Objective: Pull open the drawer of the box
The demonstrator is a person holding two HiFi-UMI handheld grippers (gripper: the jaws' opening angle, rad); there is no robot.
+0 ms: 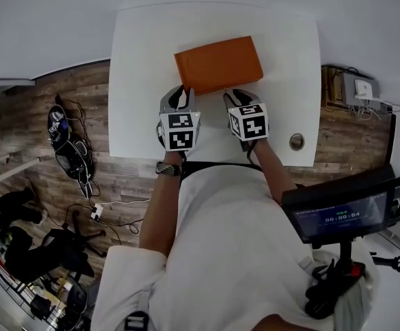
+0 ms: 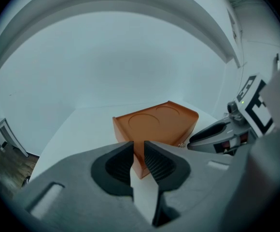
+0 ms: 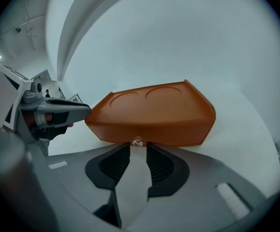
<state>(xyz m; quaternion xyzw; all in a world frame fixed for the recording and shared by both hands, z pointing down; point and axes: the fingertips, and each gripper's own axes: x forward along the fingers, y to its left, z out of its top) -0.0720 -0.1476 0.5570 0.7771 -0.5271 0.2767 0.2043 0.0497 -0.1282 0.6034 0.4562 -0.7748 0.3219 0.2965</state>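
An orange box [image 1: 218, 64] with two round recesses in its lid lies on the white table [image 1: 138, 81]. Its near face carries a small clear knob [image 3: 137, 141]. My right gripper [image 3: 138, 151] is open, its fingertips right in front of the knob, which sits just ahead of the gap and is not pinched. My left gripper [image 2: 139, 151] is open, pointing at the box's [image 2: 157, 124] near left corner, with nothing between its fingers. In the head view both grippers, left [image 1: 177, 96] and right [image 1: 236, 96], sit side by side at the box's near edge.
A round metal grommet [image 1: 296, 141] is set in the table's near right corner. A screen on a stand [image 1: 345, 212] is at the person's right. Cables and gear [image 1: 72, 150] lie on the wooden floor to the left. A white wall rises behind the table.
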